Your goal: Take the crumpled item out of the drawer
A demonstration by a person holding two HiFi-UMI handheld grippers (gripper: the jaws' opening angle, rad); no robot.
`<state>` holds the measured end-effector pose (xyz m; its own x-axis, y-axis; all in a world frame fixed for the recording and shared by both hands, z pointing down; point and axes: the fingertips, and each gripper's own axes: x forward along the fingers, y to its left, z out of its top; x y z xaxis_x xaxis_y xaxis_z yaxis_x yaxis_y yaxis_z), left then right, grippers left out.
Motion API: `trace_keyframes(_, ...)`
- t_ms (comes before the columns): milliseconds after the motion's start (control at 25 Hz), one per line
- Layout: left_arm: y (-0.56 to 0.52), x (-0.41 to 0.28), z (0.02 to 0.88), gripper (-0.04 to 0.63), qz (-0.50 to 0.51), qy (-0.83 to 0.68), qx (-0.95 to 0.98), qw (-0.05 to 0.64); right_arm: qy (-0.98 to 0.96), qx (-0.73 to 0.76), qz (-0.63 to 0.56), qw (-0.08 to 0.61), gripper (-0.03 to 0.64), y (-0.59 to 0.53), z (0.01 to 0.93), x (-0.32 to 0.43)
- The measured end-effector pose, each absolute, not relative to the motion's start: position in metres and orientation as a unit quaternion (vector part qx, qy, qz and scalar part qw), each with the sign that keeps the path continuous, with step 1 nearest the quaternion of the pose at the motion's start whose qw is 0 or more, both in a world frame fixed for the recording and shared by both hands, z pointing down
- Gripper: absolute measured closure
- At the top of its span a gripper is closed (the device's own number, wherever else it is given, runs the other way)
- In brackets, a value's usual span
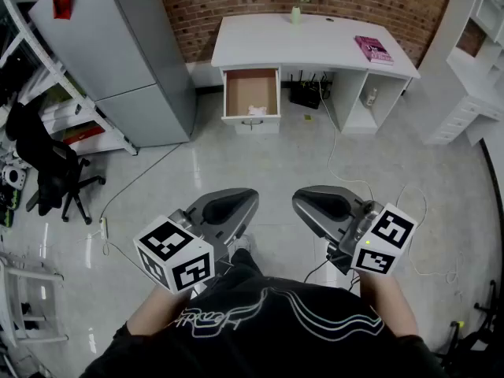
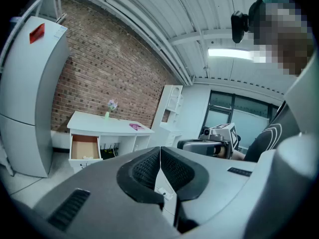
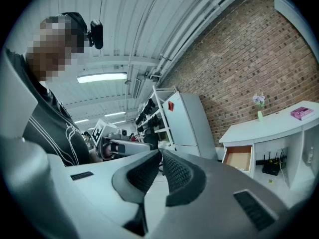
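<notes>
Both units are held low in front of the person's torso, side by side and well apart from the white desk (image 1: 315, 42). Left gripper (image 2: 159, 156): jaws pressed together, nothing between them. Right gripper (image 3: 160, 159): jaws likewise together and empty. The crumpled item (image 1: 256, 110), small and white, lies near the front of the open drawer (image 1: 250, 85). Its material cannot be made out. The black shirt (image 1: 268, 329) hides most of both forearms.
</notes>
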<state>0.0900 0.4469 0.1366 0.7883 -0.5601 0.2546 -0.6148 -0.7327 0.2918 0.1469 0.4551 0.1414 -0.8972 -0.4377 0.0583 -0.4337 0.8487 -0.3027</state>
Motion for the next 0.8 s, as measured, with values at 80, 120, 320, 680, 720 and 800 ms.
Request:
trace_keyframes(80,0.451,0.092,0.134,0.572,0.074,-0.314,0.929,0.181,0.962,-0.228,-0.153,0.006,0.561,0.458,0.14,0.147)
trace_keyframes(120,0.453,0.093,0.134,0.572,0.074,-0.313,0.93,0.18,0.961,-0.229,-0.153,0.007,0.561,0.458,0.139,0.148)
trace_keyframes(320,0.447,0.093,0.143,0.574,0.078,-0.313,0.93,0.178,0.957,-0.237,-0.167,0.013,0.561,0.449,0.15,0.15)
trace_keyframes(680,0.385,0.068,0.17,0.574,0.067,-0.314,0.927,0.193,0.951,-0.247,-0.187,-0.003,0.56,0.387,0.18,0.131)
trace_keyframes(720,0.375,0.064,0.173,0.573,0.066,-0.314,0.926,0.197,0.95,-0.247,-0.189,-0.006,0.56,0.377,0.184,0.127)
trace_keyframes(800,0.35,0.056,0.18,0.573,0.069,-0.313,0.924,0.207,0.948,-0.25,-0.197,-0.012,0.56,0.353,0.191,0.119)
